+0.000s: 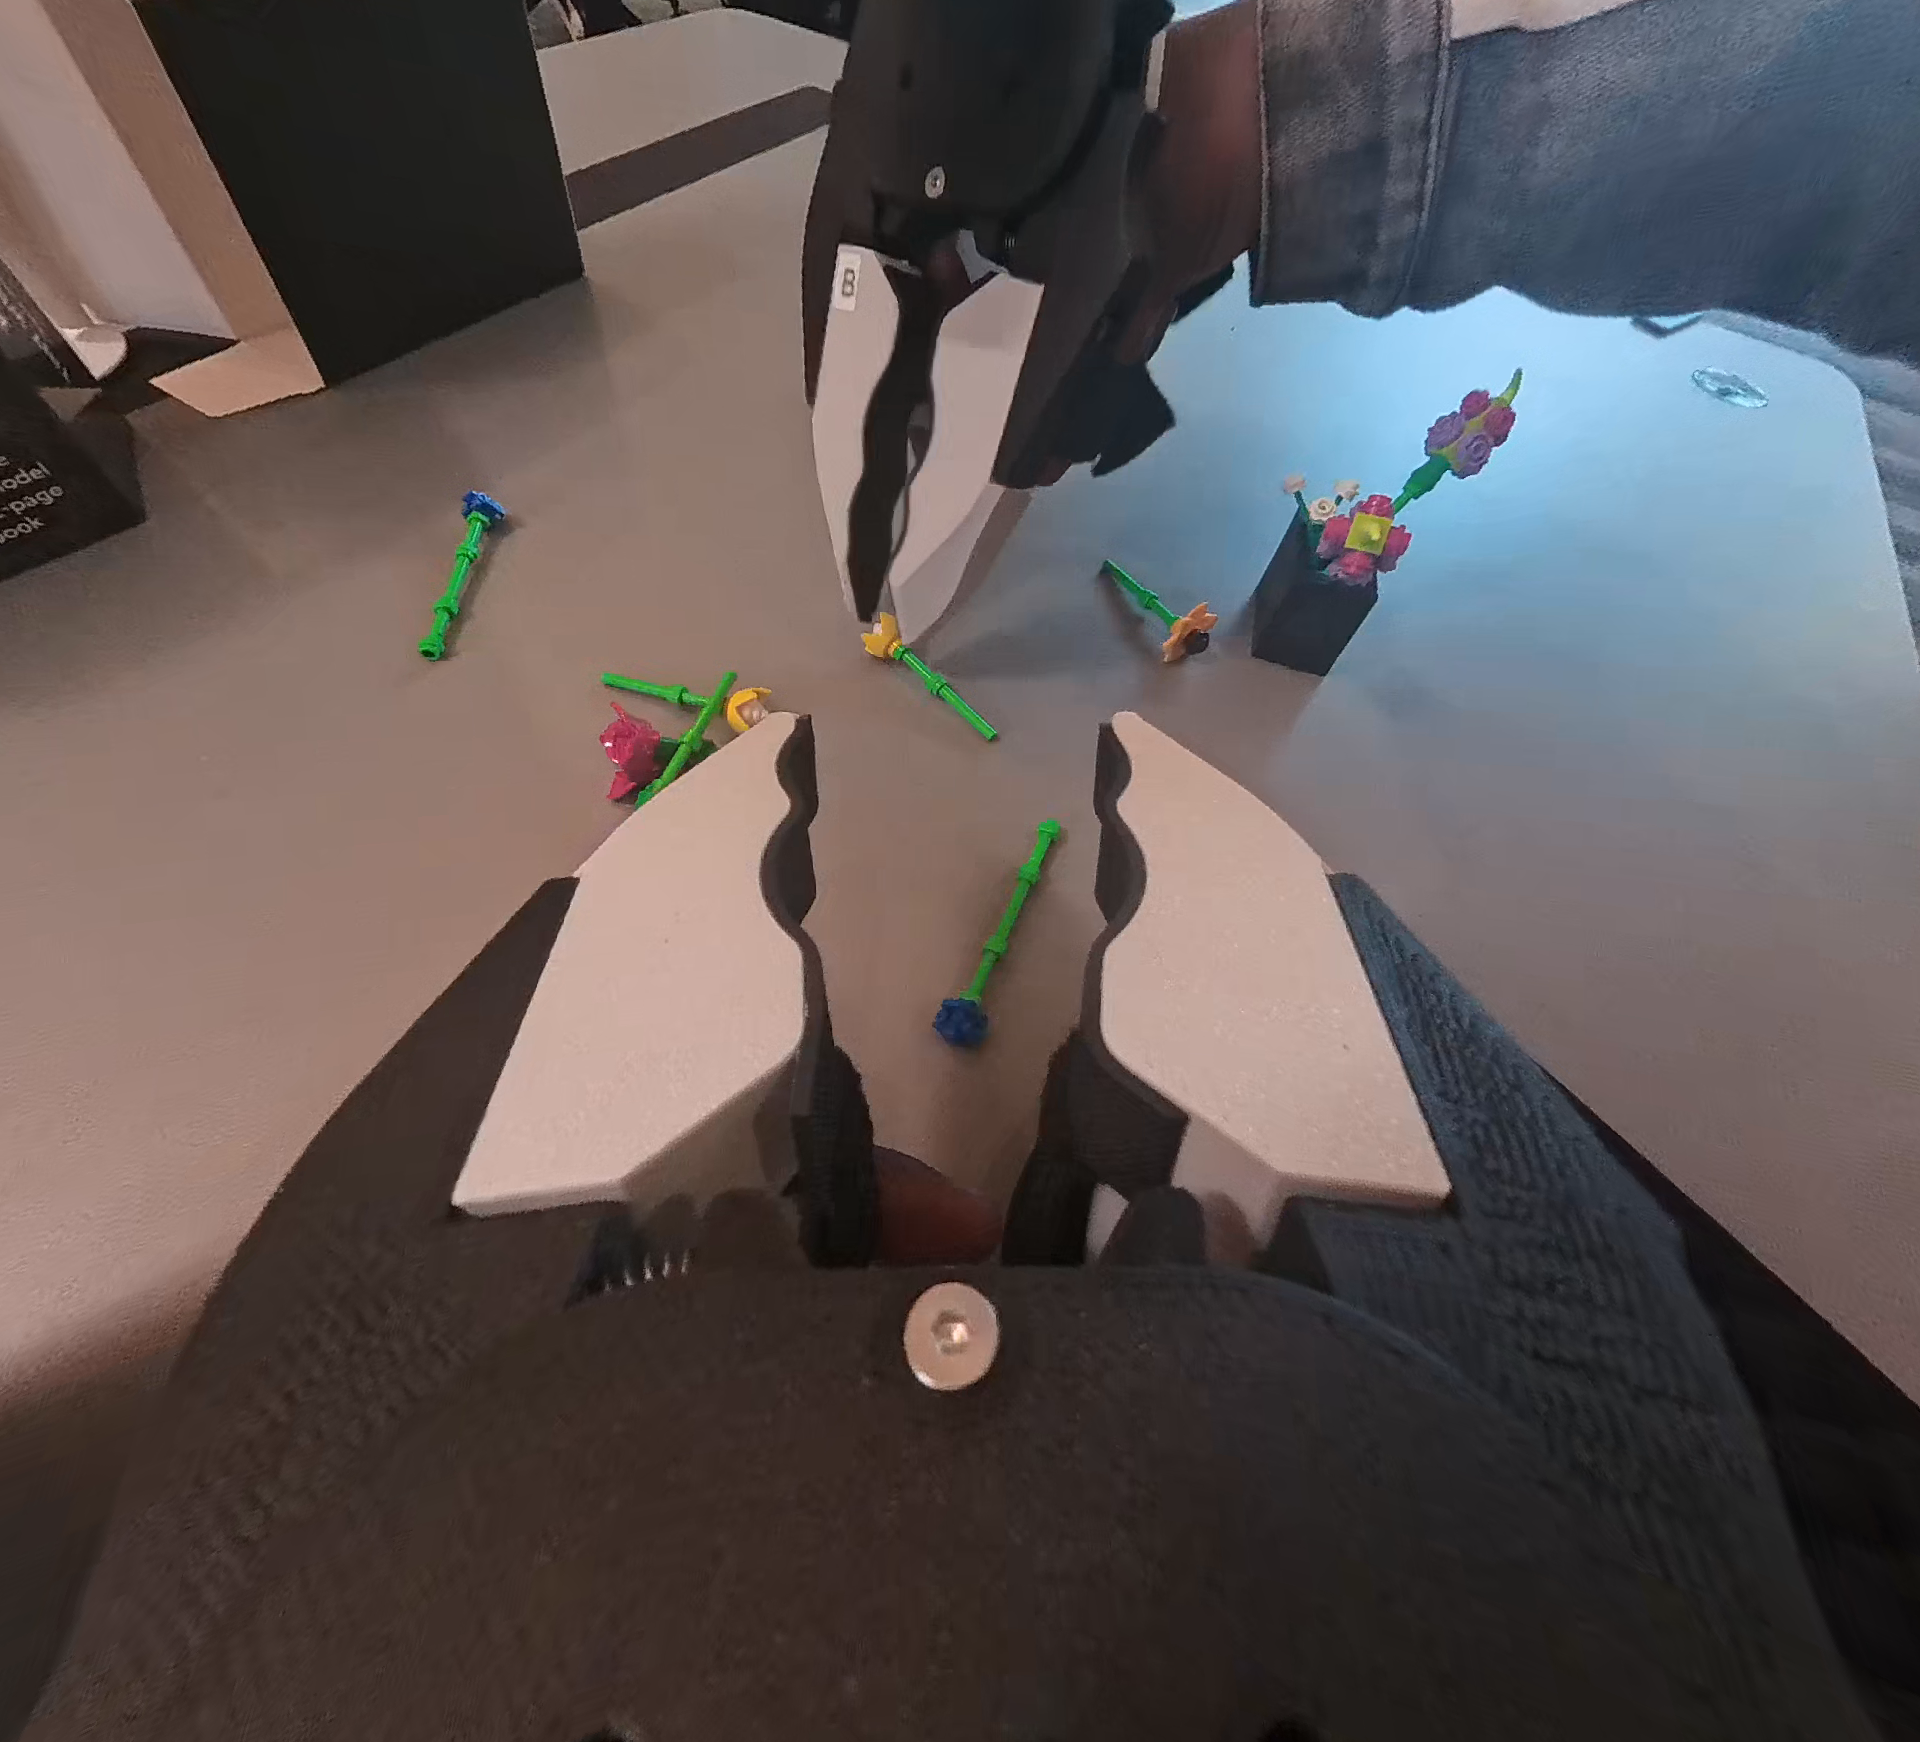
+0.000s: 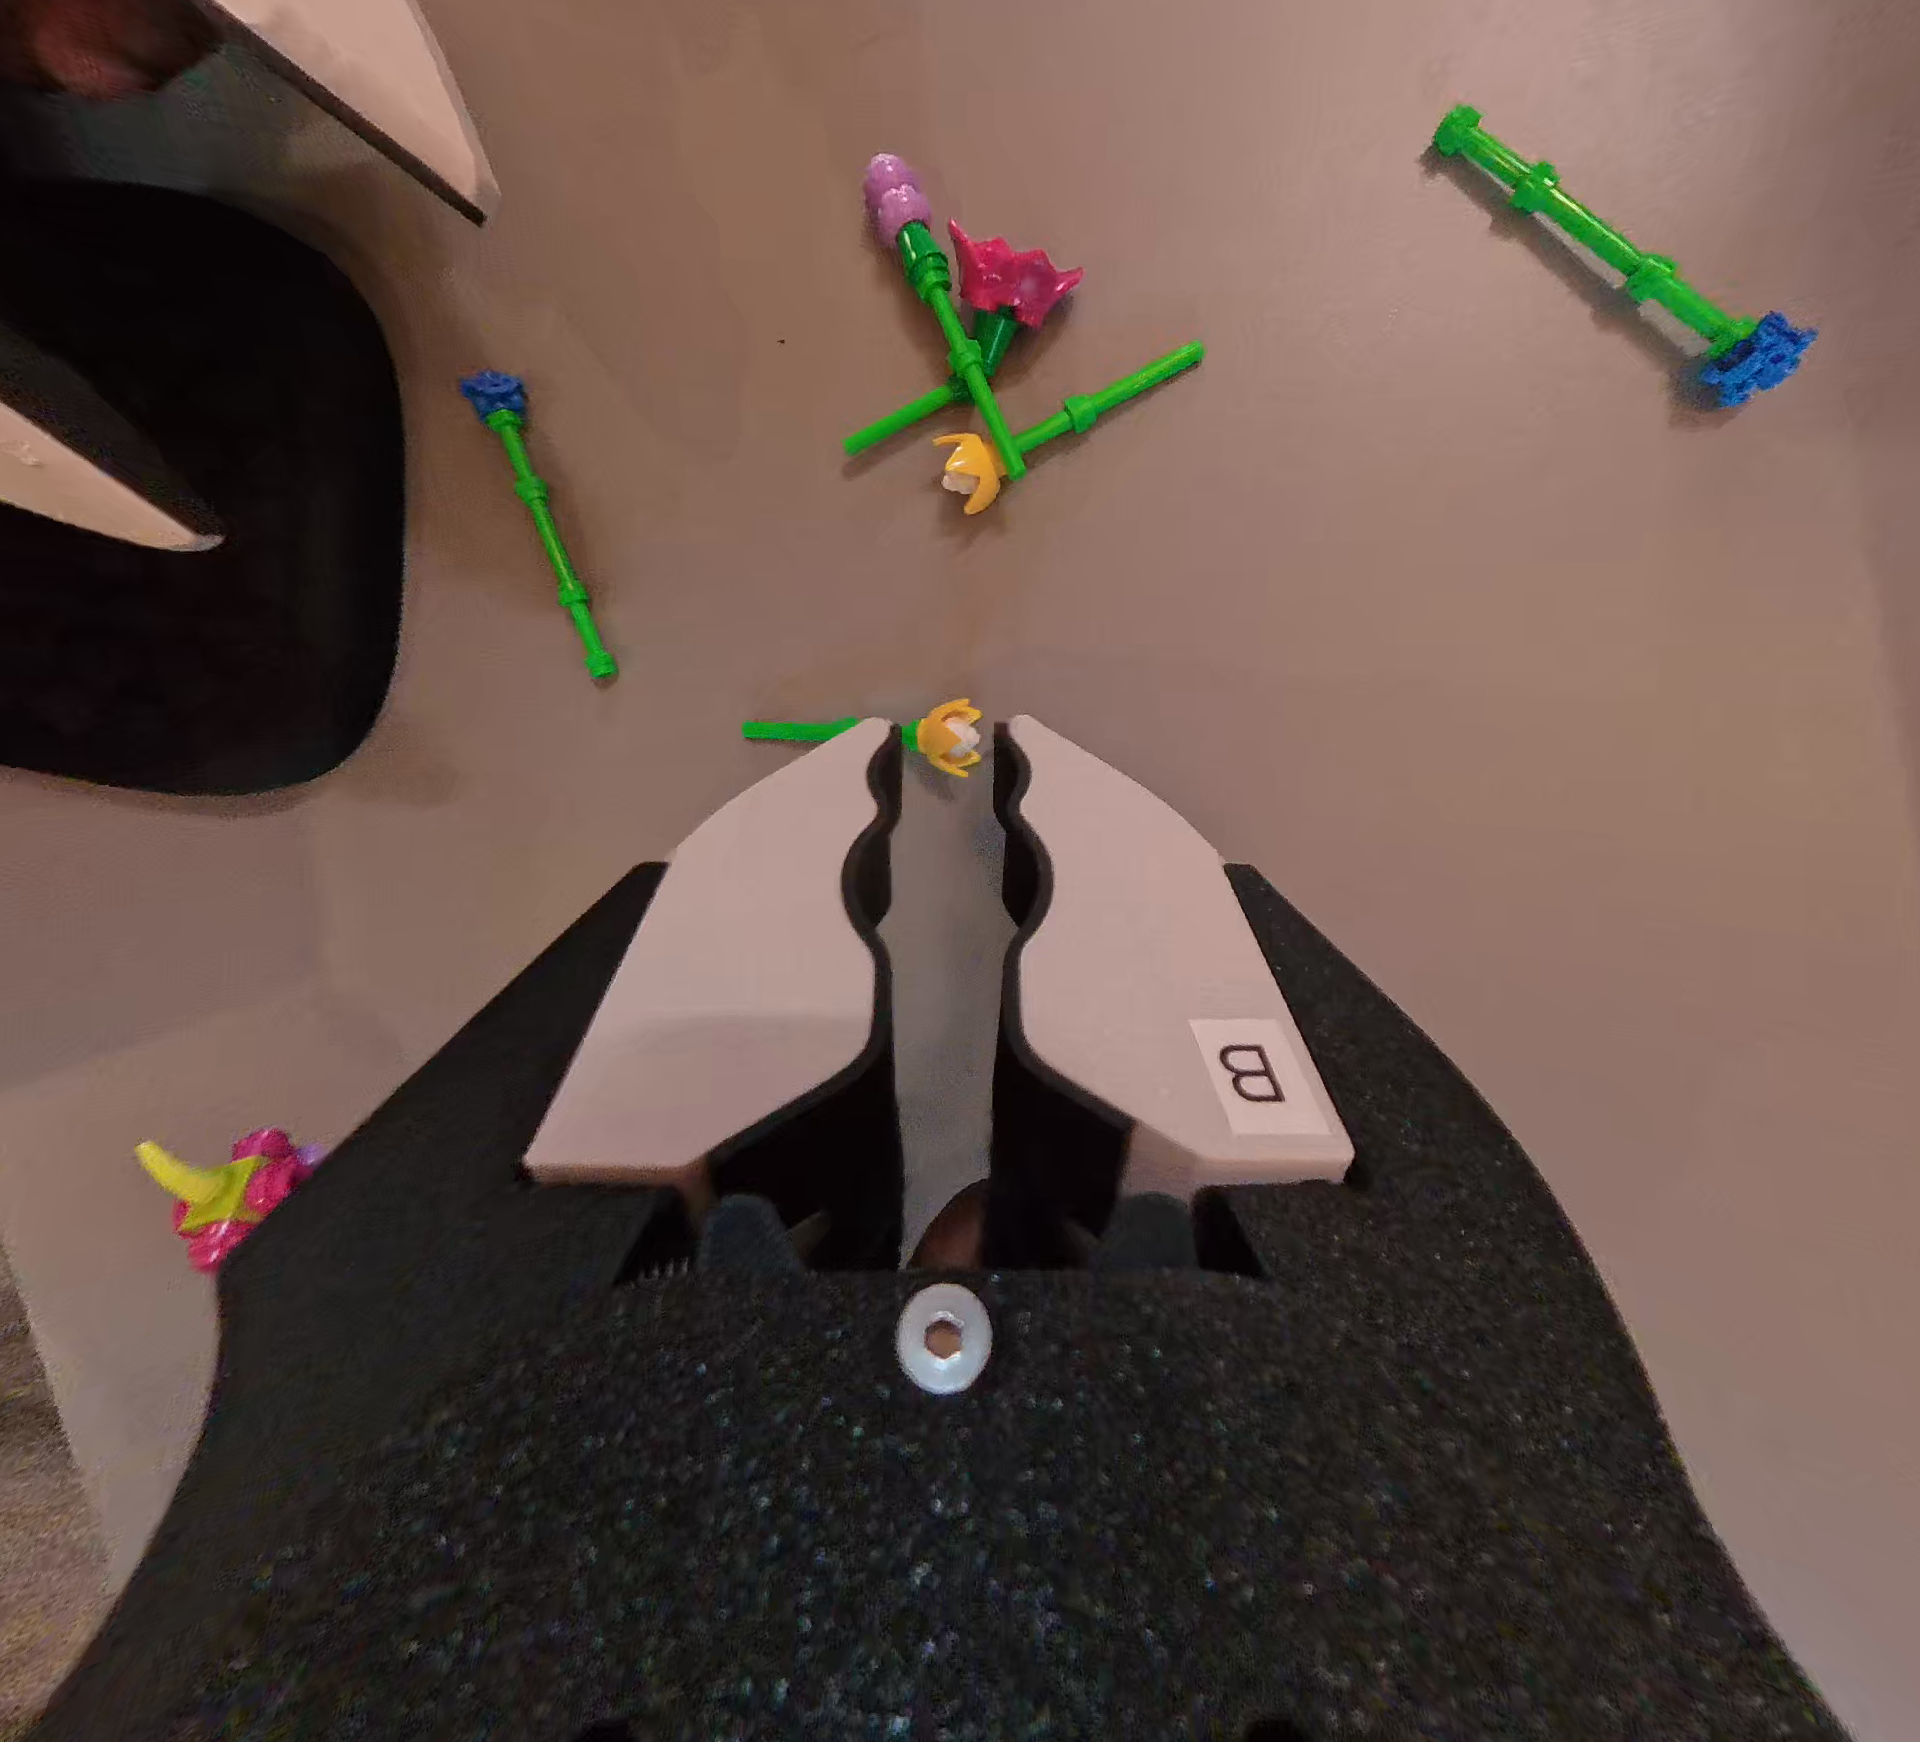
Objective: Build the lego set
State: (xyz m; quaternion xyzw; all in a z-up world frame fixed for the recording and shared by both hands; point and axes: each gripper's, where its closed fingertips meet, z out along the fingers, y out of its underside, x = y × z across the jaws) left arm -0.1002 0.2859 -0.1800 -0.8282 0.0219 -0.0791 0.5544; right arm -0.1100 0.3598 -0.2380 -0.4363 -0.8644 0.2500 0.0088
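Observation:
My right gripper (image 2: 948, 728) points down at the table, its jaws narrowly apart. The head of a yellow lego flower (image 2: 951, 736) lies on the table between its fingertips, its green stem running left behind the left finger. In the left wrist view the same gripper (image 1: 883, 617) stands over that yellow flower (image 1: 883, 638). My left gripper (image 1: 956, 731) is open and empty, low over the table. A blue flower on a green stem (image 1: 997, 934) lies between its fingers. A black vase (image 1: 1309, 612) at the right holds several flowers.
Loose flowers lie on the tan table (image 1: 312, 861): a blue one (image 1: 457, 575), an orange one (image 1: 1184, 632), and a crossed pile with a pink one (image 2: 1013, 279), a purple one (image 2: 899, 196) and a yellow one (image 2: 971, 471). A black box (image 1: 343, 165) stands far left. Left tips to right tips: about 10 centimetres.

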